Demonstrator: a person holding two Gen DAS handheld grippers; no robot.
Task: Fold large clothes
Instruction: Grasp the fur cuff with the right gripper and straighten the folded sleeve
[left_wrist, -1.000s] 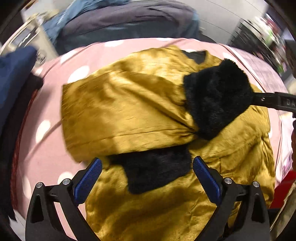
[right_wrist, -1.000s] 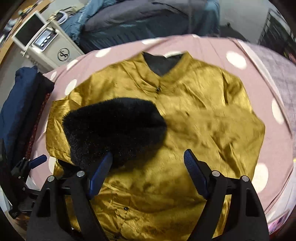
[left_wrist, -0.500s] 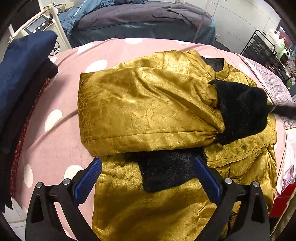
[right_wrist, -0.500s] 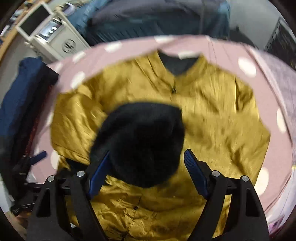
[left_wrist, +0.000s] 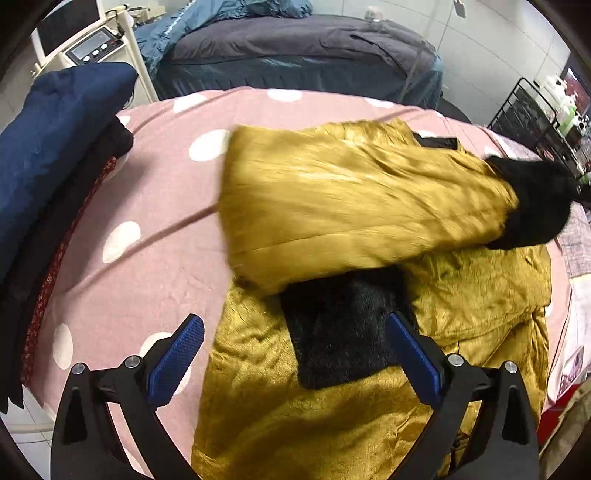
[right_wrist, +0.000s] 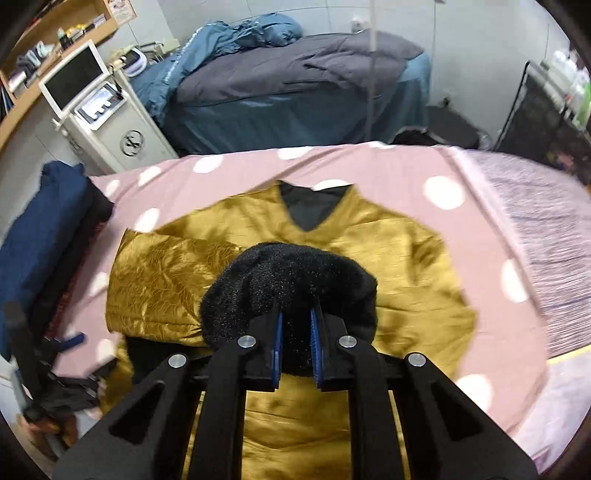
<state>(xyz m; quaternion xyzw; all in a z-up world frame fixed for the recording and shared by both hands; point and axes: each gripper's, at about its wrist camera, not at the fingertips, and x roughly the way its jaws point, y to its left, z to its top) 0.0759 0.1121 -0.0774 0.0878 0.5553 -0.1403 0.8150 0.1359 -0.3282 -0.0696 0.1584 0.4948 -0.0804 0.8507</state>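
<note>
A mustard-gold jacket with black fur cuffs lies front up on a pink polka-dot bedspread; it also shows in the right wrist view. My right gripper is shut on the black fur cuff of one sleeve and holds it over the jacket's chest. In the left wrist view that sleeve stretches across the jacket with its cuff at the far right. My left gripper is open and empty above the other black cuff.
A stack of folded dark blue and black clothes sits at the bed's left edge. A second bed with grey and blue covers stands behind. A white machine with a screen is at the back left. A black wire rack is at the right.
My right gripper has closed on the fur cuff and pulled the sleeve toward the right across the jacket. My left gripper stayed open and drew back a little.
</note>
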